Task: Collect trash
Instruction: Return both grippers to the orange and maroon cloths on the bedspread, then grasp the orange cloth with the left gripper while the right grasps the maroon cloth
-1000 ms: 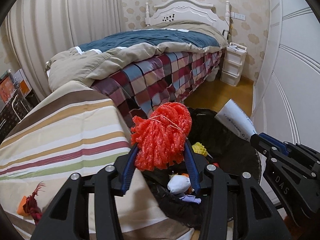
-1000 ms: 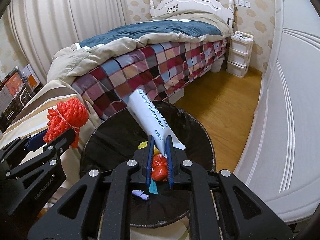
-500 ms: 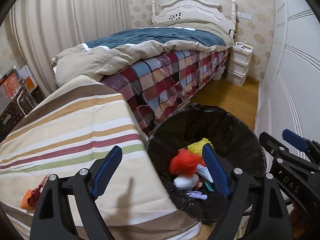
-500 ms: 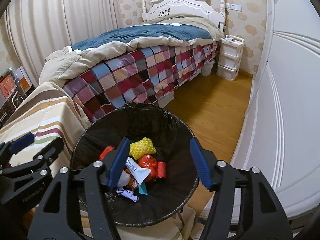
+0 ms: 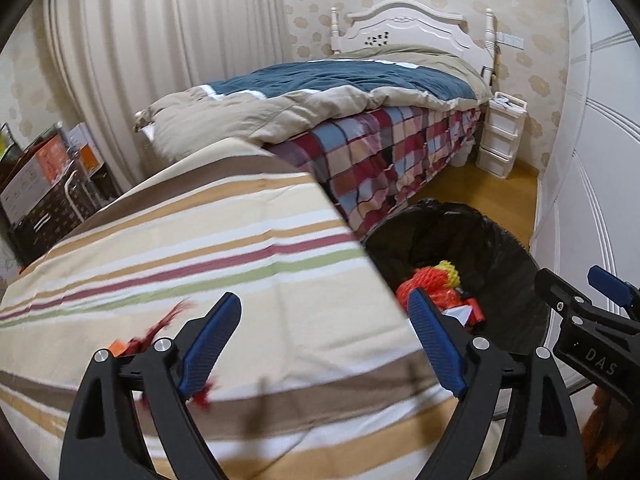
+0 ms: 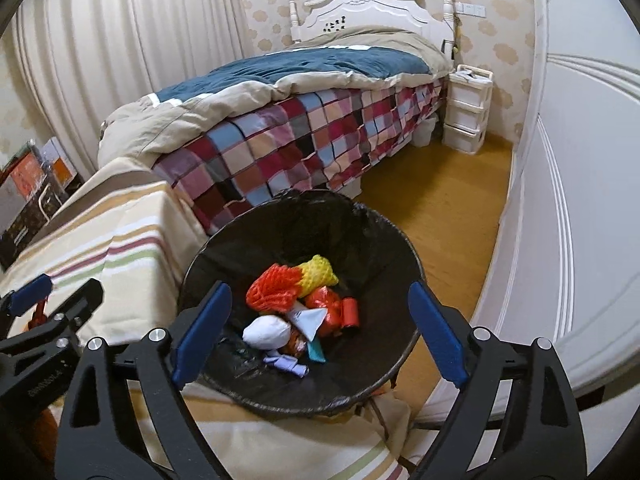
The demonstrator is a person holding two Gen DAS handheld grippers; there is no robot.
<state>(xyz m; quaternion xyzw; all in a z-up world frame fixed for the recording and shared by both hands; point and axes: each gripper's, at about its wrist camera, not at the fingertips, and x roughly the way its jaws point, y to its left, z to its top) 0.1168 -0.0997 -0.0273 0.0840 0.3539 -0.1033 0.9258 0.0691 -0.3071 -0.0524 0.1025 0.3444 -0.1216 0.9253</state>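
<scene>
Left wrist view: left gripper (image 5: 324,340) spread and empty, red scrap (image 5: 160,330) at 9 o'clock on striped cloth (image 5: 200,248); advisably straddled low before closing; right gripper (image 6: 318,330) spread above bin (image 6: 384,240).

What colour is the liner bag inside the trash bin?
Black: the liner bag is glossy and crinkled over the bin's rim, clearest in the right wrist view.
</scene>
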